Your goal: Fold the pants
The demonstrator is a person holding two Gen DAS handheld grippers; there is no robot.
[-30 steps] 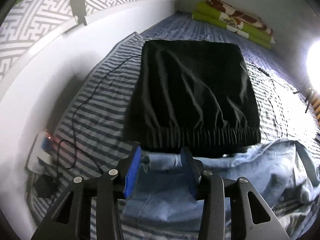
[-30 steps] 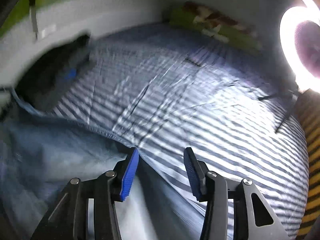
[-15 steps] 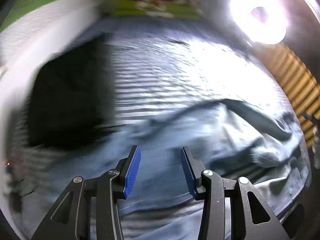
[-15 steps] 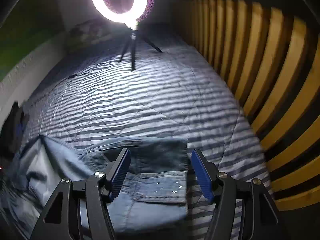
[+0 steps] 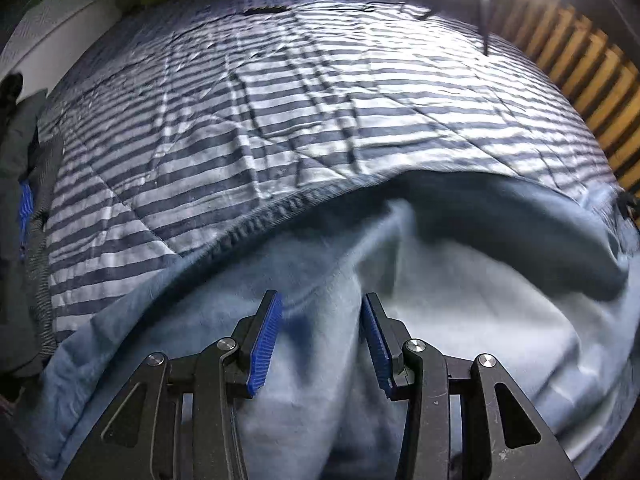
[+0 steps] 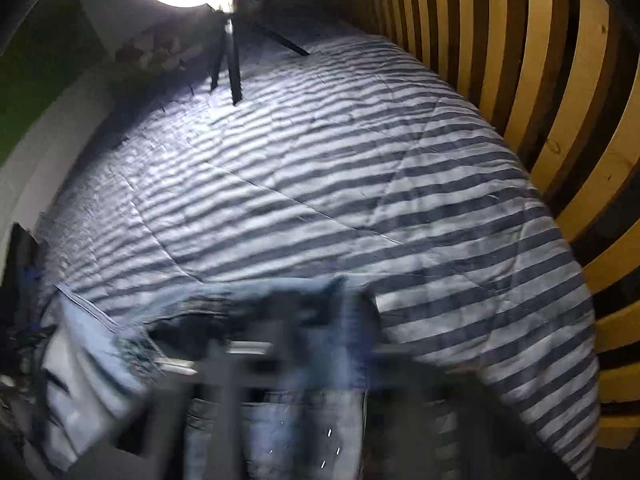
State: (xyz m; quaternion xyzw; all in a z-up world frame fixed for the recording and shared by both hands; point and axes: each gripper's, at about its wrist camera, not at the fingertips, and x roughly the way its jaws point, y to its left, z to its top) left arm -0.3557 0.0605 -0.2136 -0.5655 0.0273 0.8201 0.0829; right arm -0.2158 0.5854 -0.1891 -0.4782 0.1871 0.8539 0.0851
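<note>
our left claw [image 5: 320, 340] hangs spread over the jeans [image 5: 460, 320]; our blurred right claw [image 6: 320, 320] is pressed together at their waistband.

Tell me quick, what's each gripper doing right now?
Left gripper: open, over the crumpled light blue denim jeans.
Right gripper: blurred, shut; whether it grips the jeans, unclear.

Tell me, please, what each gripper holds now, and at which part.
The left gripper holds nothing; its jaws stand apart over the jeans. The right gripper is shut, seemingly on the jeans' top edge, but blur hides the exact spot.
</note>
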